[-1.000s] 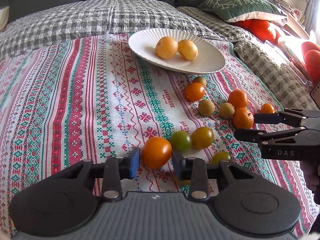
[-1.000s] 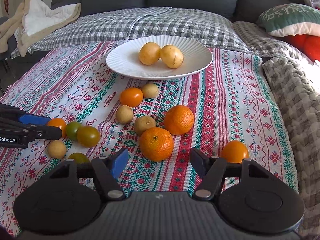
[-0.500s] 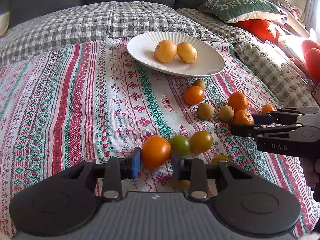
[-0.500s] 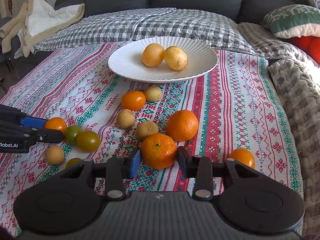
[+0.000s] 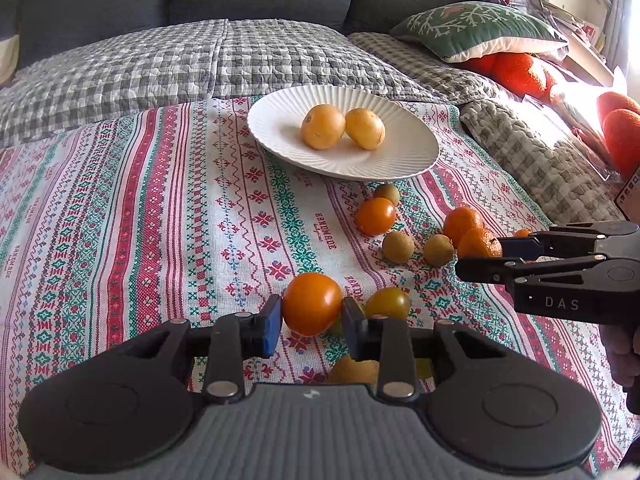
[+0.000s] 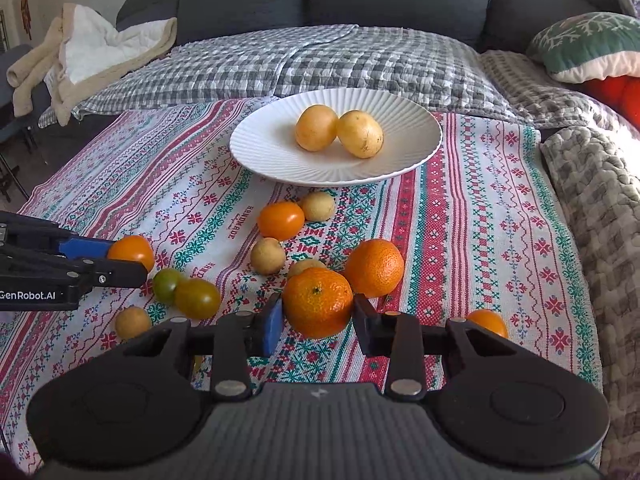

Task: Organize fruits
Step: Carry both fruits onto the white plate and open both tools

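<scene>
Left wrist view: the left claw (image 5: 312,322) is clenched on a round, glossy orange tomato (image 5: 311,303), lower centre, on the striped embroidered cloth (image 5: 160,220). The right claw (image 6: 316,320), jaws just closed, grasps a dimpled orange mandarin (image 6: 318,302), stem scar facing upward. Both fruits are near-spherical, without marked long axis. Advice: lift straight up, clearing neighbouring fruit, before carrying toward the ribbed white plate (image 6: 264,148).
</scene>
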